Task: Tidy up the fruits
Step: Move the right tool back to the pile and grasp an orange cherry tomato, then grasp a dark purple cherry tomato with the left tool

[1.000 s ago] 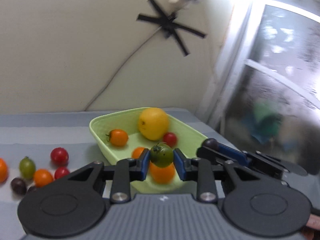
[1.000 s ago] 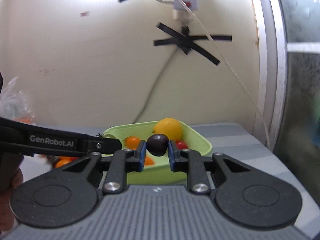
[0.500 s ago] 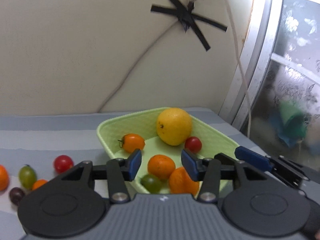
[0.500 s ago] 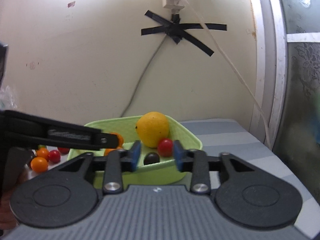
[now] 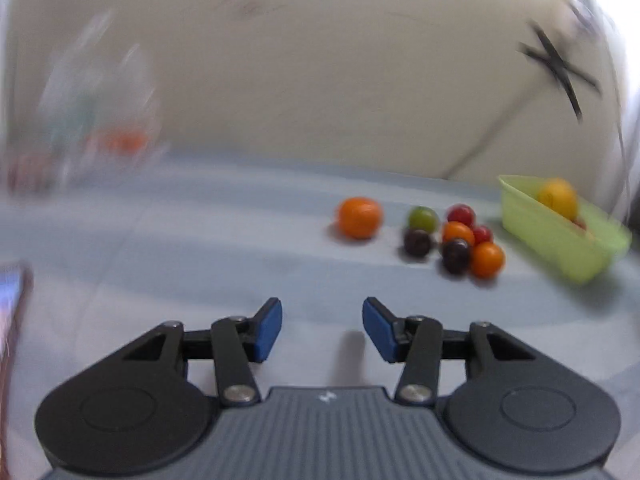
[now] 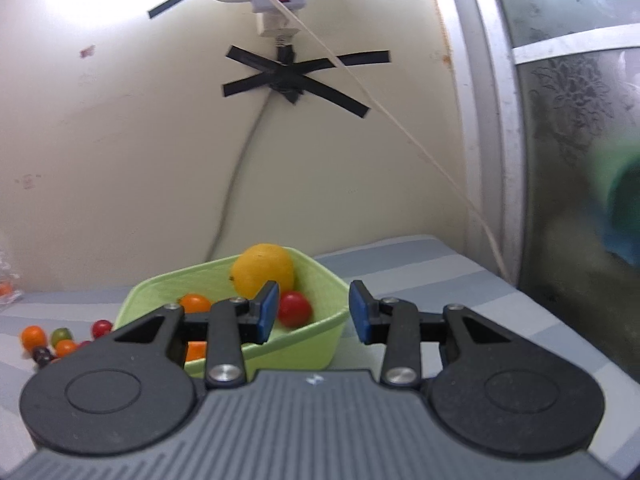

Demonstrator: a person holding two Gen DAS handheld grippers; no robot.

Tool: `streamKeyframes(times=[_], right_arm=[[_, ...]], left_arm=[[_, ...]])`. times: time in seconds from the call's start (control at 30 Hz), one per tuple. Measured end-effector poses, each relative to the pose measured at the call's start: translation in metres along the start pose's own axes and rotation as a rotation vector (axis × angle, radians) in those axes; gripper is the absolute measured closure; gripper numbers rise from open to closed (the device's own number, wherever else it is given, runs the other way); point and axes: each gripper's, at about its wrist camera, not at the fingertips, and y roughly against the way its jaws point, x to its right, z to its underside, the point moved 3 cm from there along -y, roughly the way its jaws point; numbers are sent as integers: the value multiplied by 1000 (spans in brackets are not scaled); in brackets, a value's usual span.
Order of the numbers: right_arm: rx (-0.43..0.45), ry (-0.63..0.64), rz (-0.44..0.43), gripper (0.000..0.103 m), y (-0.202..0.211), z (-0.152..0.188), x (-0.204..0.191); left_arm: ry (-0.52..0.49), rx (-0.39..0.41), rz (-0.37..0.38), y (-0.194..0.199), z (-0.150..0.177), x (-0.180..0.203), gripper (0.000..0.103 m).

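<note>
Fruits (image 5: 456,236) beyond left tool (image 5: 322,330) and right tool (image 6: 313,312), both part-open, empty.

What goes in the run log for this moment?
left claw: open, empty | right claw: open, empty | green basket: holds lemon, tomatoes | loose fruits: on table beside basket
</note>
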Motion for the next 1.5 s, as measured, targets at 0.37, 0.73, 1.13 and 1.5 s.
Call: streamKeyframes(times=[0.37,0.73,1.13,1.5], right_arm=[[-95,142,-292,63,58,30,-113],[-341,357,-286,64,-13,56,-198],[-370,258,-330,63,-16,52,-185],[-359,257,-373,68,24,56,-148]], left_arm=[[61,23,68,4,3,-16,50],[138,38,127,8,6,-25,50],[98,31,184,5,1,-7,50],[-37,9,229,-25,-17,76,50]])
